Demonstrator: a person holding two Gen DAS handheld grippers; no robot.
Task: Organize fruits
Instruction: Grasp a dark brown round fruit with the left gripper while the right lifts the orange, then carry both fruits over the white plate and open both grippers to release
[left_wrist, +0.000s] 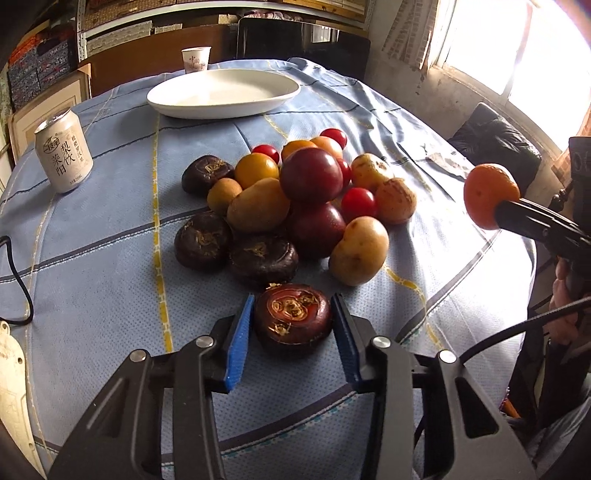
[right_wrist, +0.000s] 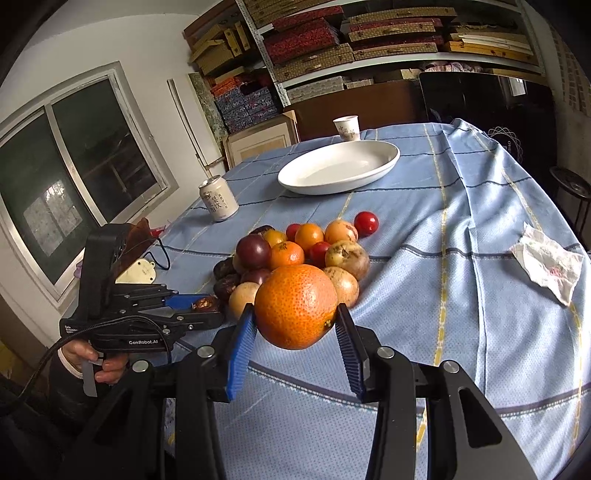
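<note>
Orange mandarin (right_wrist: 295, 306), white plate (right_wrist: 340, 168), light-blue checked tablecloth (right_wrist: 461, 258), dark-brown water chestnut (left_wrist: 291, 319).

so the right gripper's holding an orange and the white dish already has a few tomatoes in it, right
Not quite. The right gripper does hold the orange, but the white dish is empty, as the right wrist view shows; the tomatoes sit in the pile.
</note>
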